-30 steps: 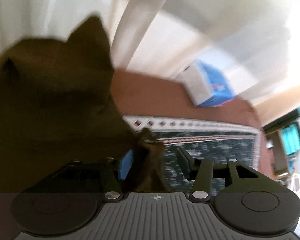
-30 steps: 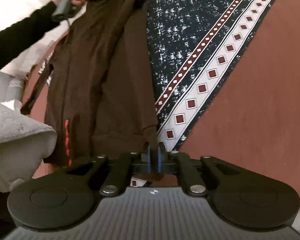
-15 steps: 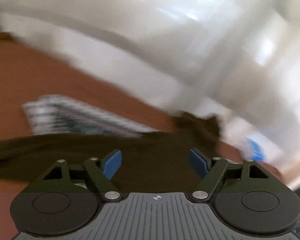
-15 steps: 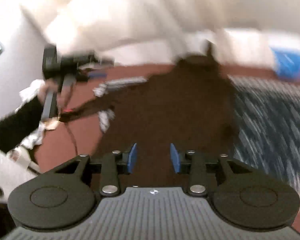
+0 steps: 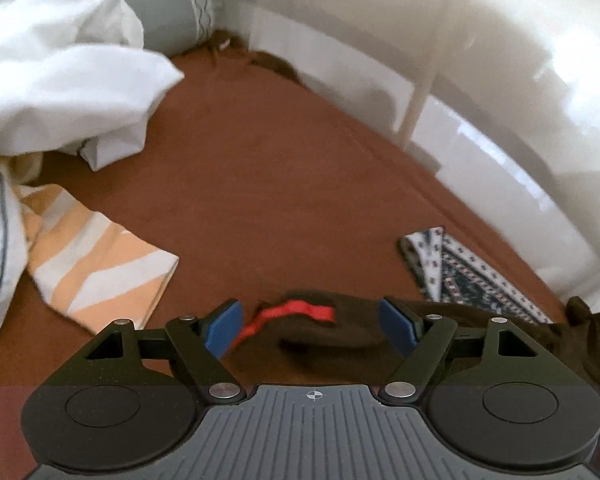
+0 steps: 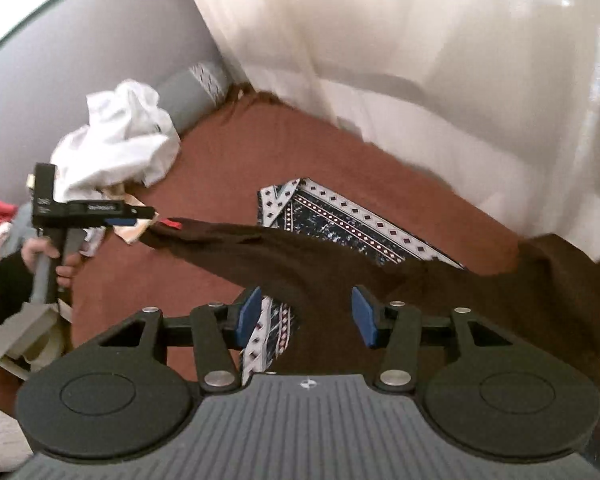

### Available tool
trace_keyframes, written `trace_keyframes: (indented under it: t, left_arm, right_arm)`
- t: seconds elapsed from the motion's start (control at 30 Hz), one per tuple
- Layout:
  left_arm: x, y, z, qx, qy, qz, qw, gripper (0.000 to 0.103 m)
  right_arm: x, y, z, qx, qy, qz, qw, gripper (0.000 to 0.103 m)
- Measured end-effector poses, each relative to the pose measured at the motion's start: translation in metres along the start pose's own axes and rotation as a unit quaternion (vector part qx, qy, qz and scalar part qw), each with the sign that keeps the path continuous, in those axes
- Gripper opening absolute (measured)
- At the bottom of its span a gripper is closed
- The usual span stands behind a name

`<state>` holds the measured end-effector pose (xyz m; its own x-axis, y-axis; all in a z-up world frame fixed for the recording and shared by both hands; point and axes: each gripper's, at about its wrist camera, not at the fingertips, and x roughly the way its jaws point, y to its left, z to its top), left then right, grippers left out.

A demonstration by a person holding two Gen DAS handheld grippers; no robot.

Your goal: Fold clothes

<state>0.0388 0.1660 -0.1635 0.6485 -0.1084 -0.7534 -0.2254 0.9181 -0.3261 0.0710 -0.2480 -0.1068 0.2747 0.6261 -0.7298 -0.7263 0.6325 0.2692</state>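
Left wrist: left gripper (image 5: 312, 330) spread wide, blue pads clear of cloth, holding nothing. Brown garment (image 5: 328, 330) with red strip (image 5: 288, 314) lies low between and beyond the jaws on the rust-brown bed cover (image 5: 280, 160). Striped orange cloth (image 5: 100, 268) and white heap (image 5: 60, 68) to the left, patterned textile (image 5: 460, 272) to the right.

Right wrist: right gripper (image 6: 306, 314) about half open, jaws have just been opening; garment (image 6: 340, 264) lies past the pads, not pinched. It stretches across the patterned textile toward the left gripper, which is gripped by a hand (image 6: 46, 258).

Judgement: drop just made; next, flatten wrinkles, re-grip an outer edge with both grippers and fold evenly, avoiding the textile beneath.
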Motion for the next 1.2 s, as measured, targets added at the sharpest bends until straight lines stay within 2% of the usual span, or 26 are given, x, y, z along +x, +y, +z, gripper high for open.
trace_keyframes:
  t: [0.17,0.33,0.5,0.6,0.67,0.7,0.8,0.87,0.9,0.97,1.03,1.13,1.2]
  left_arm:
    - [0.020,0.013,0.000,-0.003,0.036,-0.025,0.9991,0.085]
    - [0.031,0.016,-0.003,0.006,0.052,-0.045,0.9976,0.085]
    - [0.037,0.013,-0.003,0.015,0.056,-0.051,0.9970,0.085]
    - [0.042,0.010,-0.004,0.021,0.059,-0.050,0.9968,0.084]
    - [0.045,0.007,-0.004,0.029,0.059,-0.048,0.9967,0.079]
    - [0.046,0.004,-0.005,0.036,0.061,-0.047,0.9964,0.070]
    - [0.049,-0.003,-0.007,0.058,0.071,-0.048,0.9946,0.018]
    - [0.047,-0.009,-0.008,0.071,0.074,-0.052,0.9934,0.013]
    - [0.044,-0.013,-0.009,0.076,0.074,-0.057,0.9927,0.012]
    - [0.030,-0.019,-0.008,0.075,0.075,-0.088,0.9904,0.011]
    - [0.010,-0.032,-0.006,0.083,0.073,-0.121,0.9865,0.011]
    - [-0.036,-0.066,-0.008,0.115,0.064,-0.187,0.9735,0.011]
    - [-0.069,-0.095,-0.011,0.141,0.058,-0.232,0.9608,0.011]
  right_arm:
    - [0.061,-0.013,0.023,-0.030,0.056,-0.035,0.997,0.057]
    - [0.114,-0.025,0.032,-0.060,0.117,-0.068,0.989,0.057]
    - [0.152,-0.031,0.039,-0.099,0.152,-0.074,0.981,0.057]
    - [0.169,-0.031,0.043,-0.129,0.167,-0.056,0.976,0.057]
    - [0.180,-0.030,0.043,-0.146,0.178,-0.041,0.972,0.055]
    - [0.185,-0.030,0.042,-0.153,0.186,-0.036,0.970,0.054]
    - [0.196,-0.031,0.039,-0.153,0.205,-0.024,0.966,0.040]
    - [0.197,-0.034,0.037,-0.142,0.206,-0.013,0.968,0.013]
    - [0.196,-0.034,0.037,-0.138,0.205,-0.009,0.969,0.009]
    - [0.192,-0.035,0.038,-0.135,0.199,0.000,0.971,0.004]
    - [0.184,-0.035,0.041,-0.135,0.189,0.011,0.973,0.004]
    - [0.161,-0.038,0.047,-0.131,0.162,0.025,0.978,0.003]
    - [0.143,-0.042,0.048,-0.133,0.144,0.032,0.980,0.003]
